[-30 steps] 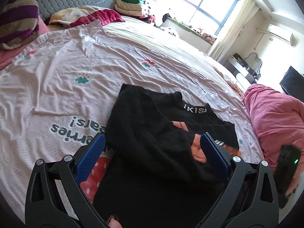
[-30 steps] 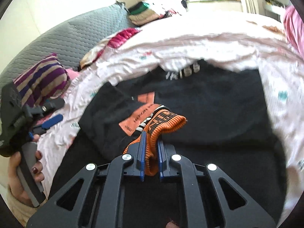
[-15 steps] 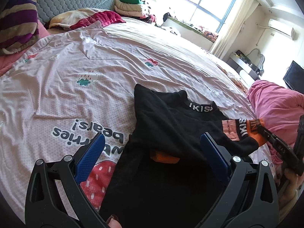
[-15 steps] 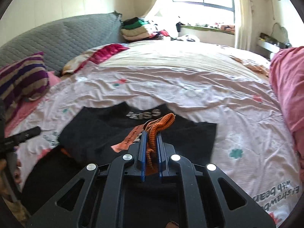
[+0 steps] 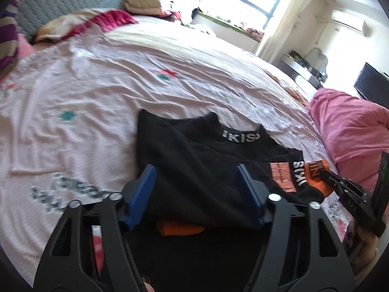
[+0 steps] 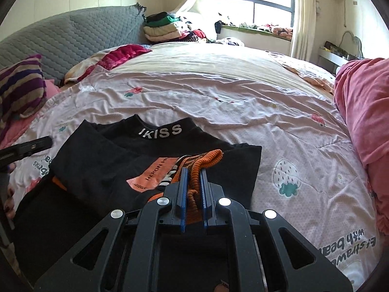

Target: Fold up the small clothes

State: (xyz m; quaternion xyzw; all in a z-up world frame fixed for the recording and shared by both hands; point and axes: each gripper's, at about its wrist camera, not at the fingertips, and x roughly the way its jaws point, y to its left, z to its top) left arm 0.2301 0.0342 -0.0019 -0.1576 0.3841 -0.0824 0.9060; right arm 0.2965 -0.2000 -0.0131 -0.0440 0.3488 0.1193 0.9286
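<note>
Right gripper (image 6: 193, 189): fingers clamped on orange cuff (image 6: 203, 164) of black sweater (image 6: 102, 155). Left gripper (image 5: 195, 194): fingers apart, empty, sweater body lying between and beyond them on the bed (image 6: 218, 92).

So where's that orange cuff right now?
The orange cuff is clamped in the right hand-held gripper, atop the black sweater, just below its IKISS collar.

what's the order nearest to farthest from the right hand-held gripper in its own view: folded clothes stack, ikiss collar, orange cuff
1. orange cuff, clamped between the right hand-held gripper fingers.
2. ikiss collar, just beyond on the black top, slightly left.
3. folded clothes stack, far off past the bed's head end, by the grey headboard.
</note>
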